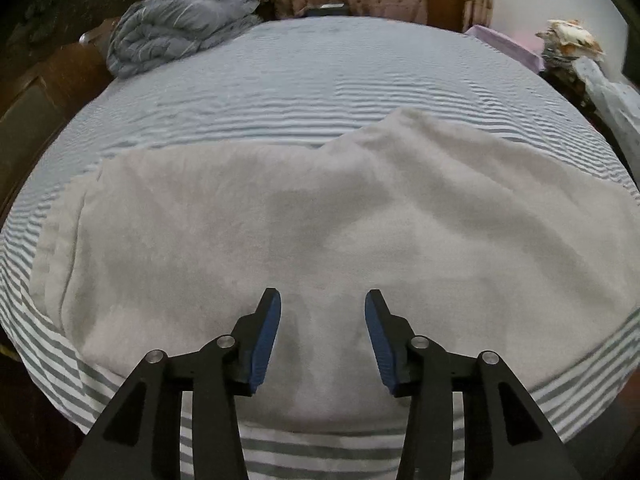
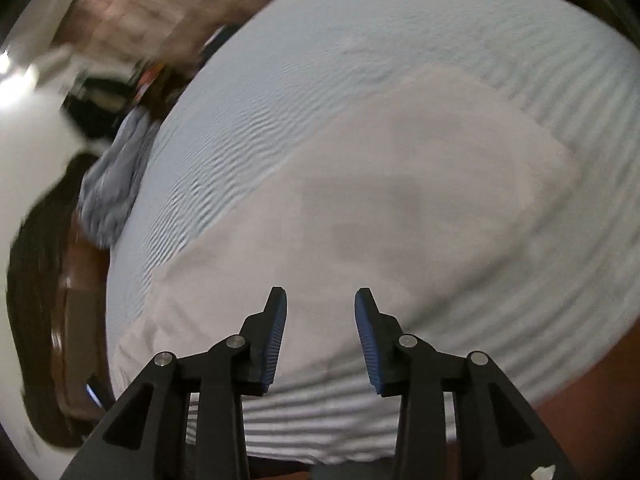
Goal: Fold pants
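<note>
Pale pants (image 1: 320, 216) lie spread flat on the striped bed (image 1: 280, 92), soft, light and limp by appearance, best pinched at the 9 o'clock hem edge; left claw (image 1: 323, 320) and right claw (image 2: 321, 316) both gape, empty.

Right wrist view: smeared by motion blur, worst along the left side.
Pants (image 2: 380, 208): edges soft in the right view, seams and waistband unreadable.
Blanket (image 2: 114, 184): a blurred blue-grey streak at the bed's (image 2: 560, 92) edge.
Room behind bed: blurred brown and white shapes, unidentifiable.
Pile (image 1: 572, 46): at the far right, contents unclear.
</note>
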Demonstrator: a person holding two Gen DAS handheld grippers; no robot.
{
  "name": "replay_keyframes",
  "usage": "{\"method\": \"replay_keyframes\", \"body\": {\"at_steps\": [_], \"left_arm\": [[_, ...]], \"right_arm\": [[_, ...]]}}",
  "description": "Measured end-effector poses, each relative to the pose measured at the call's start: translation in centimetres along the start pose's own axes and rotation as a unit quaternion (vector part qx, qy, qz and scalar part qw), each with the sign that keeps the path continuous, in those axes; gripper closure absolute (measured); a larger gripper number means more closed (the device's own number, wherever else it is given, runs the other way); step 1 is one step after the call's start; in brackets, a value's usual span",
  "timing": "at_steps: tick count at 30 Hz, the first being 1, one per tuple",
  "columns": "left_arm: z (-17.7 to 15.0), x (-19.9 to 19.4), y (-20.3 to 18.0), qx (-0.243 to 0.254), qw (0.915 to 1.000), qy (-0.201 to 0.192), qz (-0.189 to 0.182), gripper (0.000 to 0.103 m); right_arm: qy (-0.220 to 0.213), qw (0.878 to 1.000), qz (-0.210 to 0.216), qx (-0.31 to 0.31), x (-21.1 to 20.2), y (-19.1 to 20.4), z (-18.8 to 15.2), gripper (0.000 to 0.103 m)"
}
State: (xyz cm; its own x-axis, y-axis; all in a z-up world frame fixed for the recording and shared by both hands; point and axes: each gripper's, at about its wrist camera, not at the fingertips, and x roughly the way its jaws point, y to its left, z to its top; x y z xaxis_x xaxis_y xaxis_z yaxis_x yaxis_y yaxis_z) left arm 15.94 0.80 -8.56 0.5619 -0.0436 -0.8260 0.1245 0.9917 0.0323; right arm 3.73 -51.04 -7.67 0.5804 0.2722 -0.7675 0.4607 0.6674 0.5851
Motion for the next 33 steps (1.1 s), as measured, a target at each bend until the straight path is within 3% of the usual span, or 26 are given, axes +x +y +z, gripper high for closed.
{"method": "replay_keyframes", "body": {"at_steps": [3, 7, 16, 25, 29, 33], "left_arm": [[0.0, -1.3, -2.0, 0.024, 0.9995, -0.017, -0.008, 0.057], [0.2, -2.0, -4.8, 0.045, 0.9984, -0.022, -0.025, 0.053], [0.6, -0.6, -10.0, 0.050, 0.9975, 0.003, -0.049, 0.053], [-0.1, 1.7, -10.4, 0.036, 0.9985, 0.025, -0.032, 0.052], [-0.1, 1.6, -10.6, 0.037, 0.9987, 0.021, -0.028, 0.051], [0.9, -0.1, -11.8, 0.044, 0.9973, -0.004, -0.058, 0.051]], "right_arm": [[-0.012, 0.999, 0.003, 0.041, -0.8, -4.2, -1.0, 0.069], [-0.023, 0.995, 0.039, 0.088, 0.0, -7.5, -1.3, 0.069], [-0.040, 0.991, 0.087, 0.094, 2.7, -9.2, 1.0, 0.069], [-0.078, 0.977, 0.150, 0.129, 4.4, -11.3, 4.9, 0.069], [-0.073, 0.982, 0.137, 0.110, 4.9, -10.8, 5.9, 0.088], [-0.070, 0.983, 0.132, 0.105, 4.8, -10.3, 6.1, 0.089]]}}
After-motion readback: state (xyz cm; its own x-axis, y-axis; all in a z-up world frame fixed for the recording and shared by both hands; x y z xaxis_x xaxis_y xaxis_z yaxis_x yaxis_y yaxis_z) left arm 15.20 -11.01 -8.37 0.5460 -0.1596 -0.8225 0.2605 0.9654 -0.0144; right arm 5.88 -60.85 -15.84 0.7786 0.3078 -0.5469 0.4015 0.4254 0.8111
